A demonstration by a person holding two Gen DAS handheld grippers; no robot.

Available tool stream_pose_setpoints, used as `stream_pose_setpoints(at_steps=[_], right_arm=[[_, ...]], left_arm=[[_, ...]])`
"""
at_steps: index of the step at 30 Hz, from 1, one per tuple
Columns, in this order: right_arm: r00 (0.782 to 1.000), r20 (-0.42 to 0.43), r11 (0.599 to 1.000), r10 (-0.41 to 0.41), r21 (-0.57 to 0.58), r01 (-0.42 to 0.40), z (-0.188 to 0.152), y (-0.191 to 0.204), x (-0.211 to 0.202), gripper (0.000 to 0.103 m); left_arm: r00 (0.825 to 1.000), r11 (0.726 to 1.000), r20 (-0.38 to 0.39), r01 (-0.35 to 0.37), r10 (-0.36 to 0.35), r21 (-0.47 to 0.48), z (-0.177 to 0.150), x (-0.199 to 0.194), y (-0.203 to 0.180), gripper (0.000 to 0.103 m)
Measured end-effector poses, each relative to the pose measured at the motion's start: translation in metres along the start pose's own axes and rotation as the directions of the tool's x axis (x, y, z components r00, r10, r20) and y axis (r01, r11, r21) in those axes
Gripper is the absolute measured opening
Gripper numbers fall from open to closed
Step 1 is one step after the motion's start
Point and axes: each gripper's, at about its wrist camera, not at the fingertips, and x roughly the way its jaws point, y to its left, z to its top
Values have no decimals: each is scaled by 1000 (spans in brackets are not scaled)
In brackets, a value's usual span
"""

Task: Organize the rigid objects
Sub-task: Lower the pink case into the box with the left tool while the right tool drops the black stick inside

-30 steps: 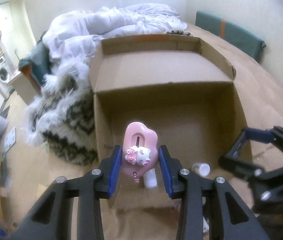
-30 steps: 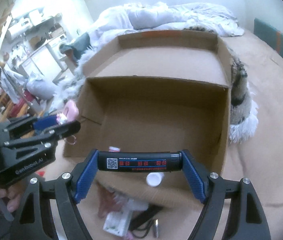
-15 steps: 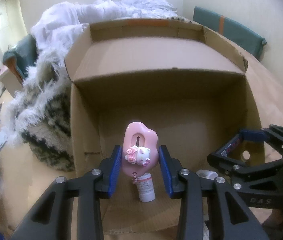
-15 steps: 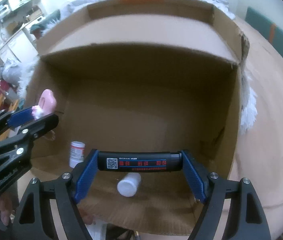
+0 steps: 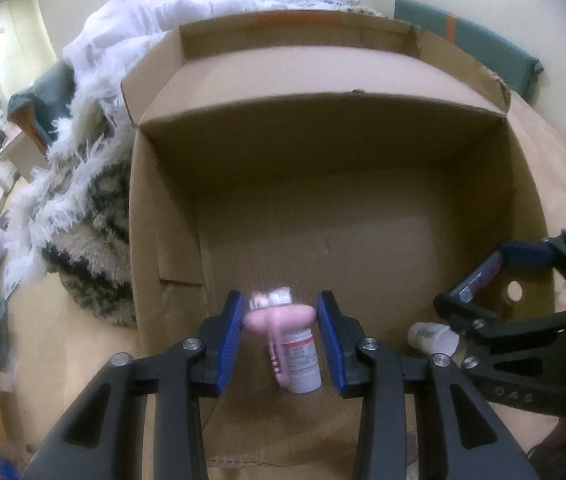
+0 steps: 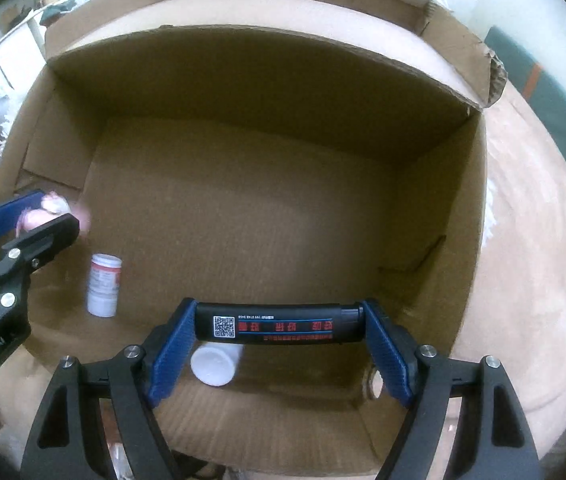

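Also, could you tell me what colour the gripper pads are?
Blue pads, clearest in the right wrist view.

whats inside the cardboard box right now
Inside the cardboard box: an upright white pill bottle at left and a white bottle lying on its side. Its near corners are covered by the tongs.

An open brown cardboard box sits on the tan bed surface. Inside it, a white pill bottle with a red-printed label stands upright near the left wall. A second white plastic bottle lies on its side to its right, near the front wall. A shaggy black-and-white fur throw lies outside, left of the box.
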Motion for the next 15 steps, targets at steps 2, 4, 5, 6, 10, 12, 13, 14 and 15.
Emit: stream_pose_setpoints(at_steps=[2, 4, 5, 6, 10, 12, 13, 14, 15], right_arm=[[1000, 8, 1000, 7, 15, -7, 2, -3, -1, 86], [1000, 19, 999, 10, 31, -11, 0, -5, -5, 86], [1000, 23, 999, 16, 40, -17, 1, -7, -6, 86], [999, 25, 999, 25, 46, -26, -4, -7, -7, 86], [997, 29, 994, 76, 73, -78, 1, -11, -8, 99], [994, 50, 992, 93, 79, -97, 5, -15, -10, 103], [993, 61, 991, 102, 83, -107, 6, -16, -12, 103], [991, 73, 989, 112, 89, -118, 7, -18, -14, 103], [989, 84, 987, 123, 98, -131, 8, -21, -16, 103]], left_arm=[[1000, 1000, -4, -4, 4, -2, -1, 2, 0, 34], [1000, 1000, -3, -8, 8, -1, -1, 2, -1, 34], [1000, 1000, -2, -8, 8, -3, -1, 2, -2, 34], [1000, 1000, 1, -7, 7, -7, -1, 1, -2, 34], [1000, 1000, 6, -3, 3, 1, 1, -2, -5, 34], [1000, 1000, 9, 0, 0, 2, 2, -4, -6, 38], [1000, 1000, 10, 0, 0, 2, 2, -6, -6, 47], [1000, 1000, 13, -3, 3, 0, 3, -7, -6, 52], [1000, 1000, 19, -10, 10, -5, 4, -9, -4, 57]])
